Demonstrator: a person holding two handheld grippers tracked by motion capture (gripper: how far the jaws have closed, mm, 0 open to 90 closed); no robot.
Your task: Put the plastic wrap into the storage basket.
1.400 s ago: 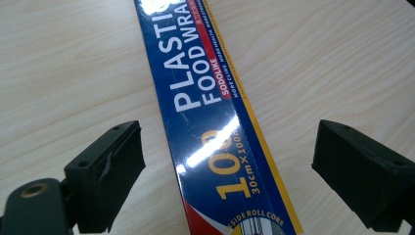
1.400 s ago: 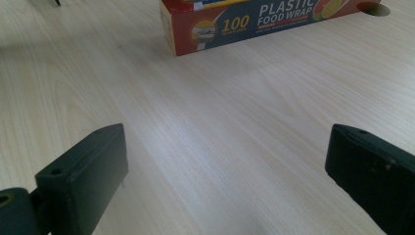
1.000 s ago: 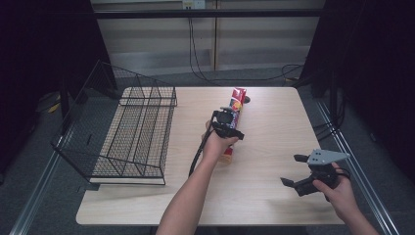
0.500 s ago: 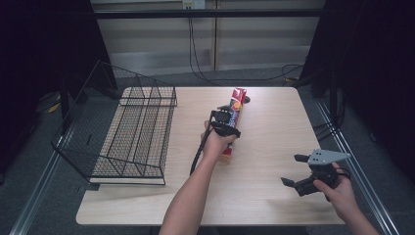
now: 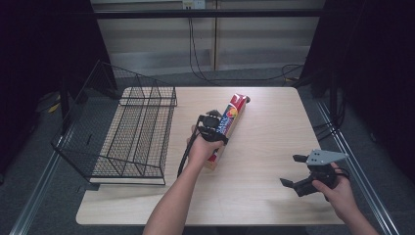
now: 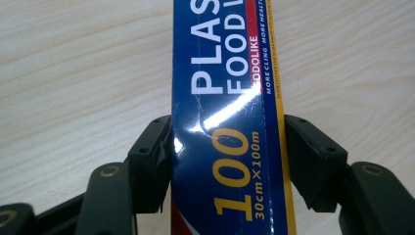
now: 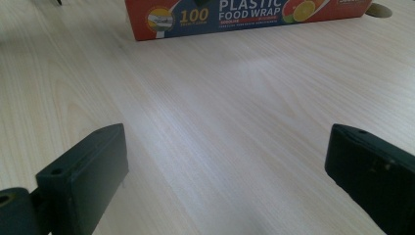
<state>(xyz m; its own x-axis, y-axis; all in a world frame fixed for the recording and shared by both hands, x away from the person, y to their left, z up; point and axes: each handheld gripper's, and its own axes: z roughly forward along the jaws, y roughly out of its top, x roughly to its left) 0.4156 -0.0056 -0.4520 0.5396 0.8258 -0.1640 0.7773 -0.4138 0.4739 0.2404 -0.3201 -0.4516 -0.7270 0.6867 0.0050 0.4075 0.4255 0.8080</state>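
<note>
A long red and blue plastic food wrap box [image 5: 231,116] lies slanted on the middle of the wooden table [image 5: 284,117]. My left gripper [image 5: 211,129] reaches over the box's near half. Its jaws have just been closing, and their pads now press both long sides of the box [image 6: 227,98]; the left gripper [image 6: 227,156] is shut on it. My right gripper [image 5: 288,170] stands open at the near right of the table, with bare wood between its jaws [image 7: 225,171]. The box [image 7: 244,12] lies far ahead of it.
A black wire basket [image 5: 127,132] stands on the table's left side, close to the box. A small round hole [image 7: 378,10] sits in the tabletop beside the box's far end. Dark curtains and cables surround the table.
The left hand has drawn a little toward the near left with the box, and the box's near end has swung that way. The right hand has stayed put.
</note>
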